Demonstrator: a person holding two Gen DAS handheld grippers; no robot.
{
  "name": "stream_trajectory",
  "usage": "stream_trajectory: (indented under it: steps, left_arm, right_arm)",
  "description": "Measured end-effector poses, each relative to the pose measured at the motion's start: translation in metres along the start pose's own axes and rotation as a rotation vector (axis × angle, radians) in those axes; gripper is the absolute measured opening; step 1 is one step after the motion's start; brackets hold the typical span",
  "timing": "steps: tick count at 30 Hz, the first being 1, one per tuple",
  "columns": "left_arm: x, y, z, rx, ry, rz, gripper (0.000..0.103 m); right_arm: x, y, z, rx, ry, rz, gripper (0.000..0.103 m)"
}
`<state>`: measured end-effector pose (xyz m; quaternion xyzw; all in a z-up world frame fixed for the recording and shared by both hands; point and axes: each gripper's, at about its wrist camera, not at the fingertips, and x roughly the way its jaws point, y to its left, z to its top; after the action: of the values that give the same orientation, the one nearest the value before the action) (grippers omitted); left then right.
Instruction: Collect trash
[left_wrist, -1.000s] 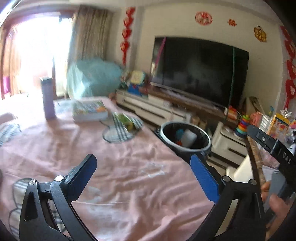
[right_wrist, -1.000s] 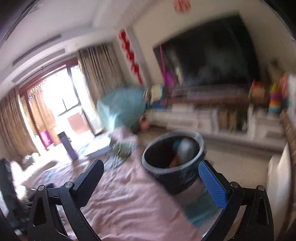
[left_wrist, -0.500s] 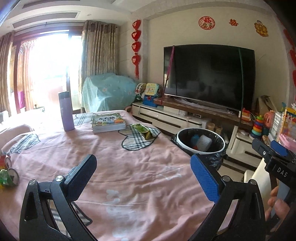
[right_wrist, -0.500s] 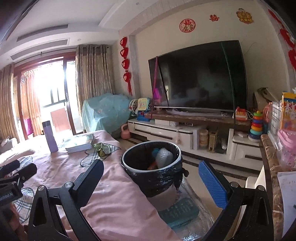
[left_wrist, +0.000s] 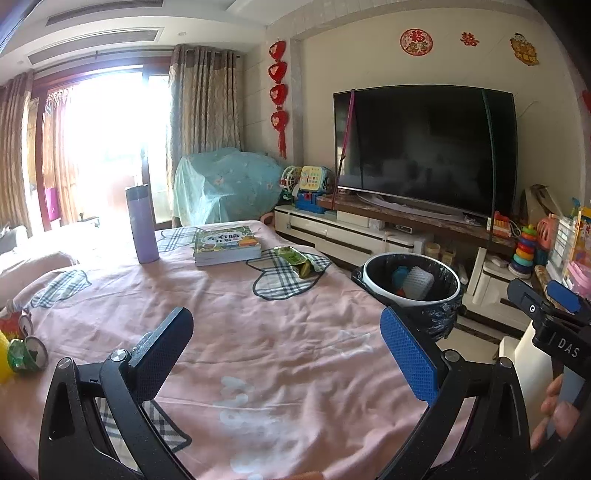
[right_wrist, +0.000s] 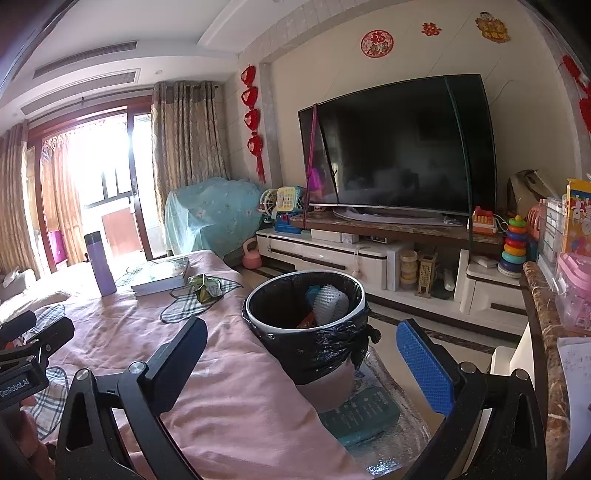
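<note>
A green snack wrapper (left_wrist: 300, 260) (right_wrist: 205, 287) lies on the pink-clothed table (left_wrist: 229, 317), beside a stack of books. A crushed green can (left_wrist: 26, 355) lies at the table's left edge. The white bin with a black liner (left_wrist: 412, 284) (right_wrist: 306, 321) stands off the table's right side and holds trash, including a white foam net. My left gripper (left_wrist: 288, 350) is open above the bare cloth, nothing between its fingers. My right gripper (right_wrist: 301, 354) is open, level with the bin and just in front of it.
A purple flask (left_wrist: 141, 225) and a book stack (left_wrist: 226, 245) stand at the table's far side. A TV (left_wrist: 424, 151) and low cabinet with toys line the wall. A green remote (right_wrist: 360, 413) lies on a lower surface under the bin. A counter edge (right_wrist: 539, 332) runs along the right.
Both cameras have steadied and risen slightly since a second ago, when the right view was blurred. Both grippers stay open, and the wrapper and bin have not moved.
</note>
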<state>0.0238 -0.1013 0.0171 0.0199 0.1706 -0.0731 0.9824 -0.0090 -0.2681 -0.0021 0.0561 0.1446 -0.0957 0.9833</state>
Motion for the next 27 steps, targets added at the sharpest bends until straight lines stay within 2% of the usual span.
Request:
stream_trajectory:
  steps: [27]
  left_arm:
    - [-0.0028,-0.0003,0.0023,0.008,-0.012,-0.007,0.103]
  right_arm:
    - [-0.0012,0.0025,0.0025,0.002,-0.009,0.019,0.103]
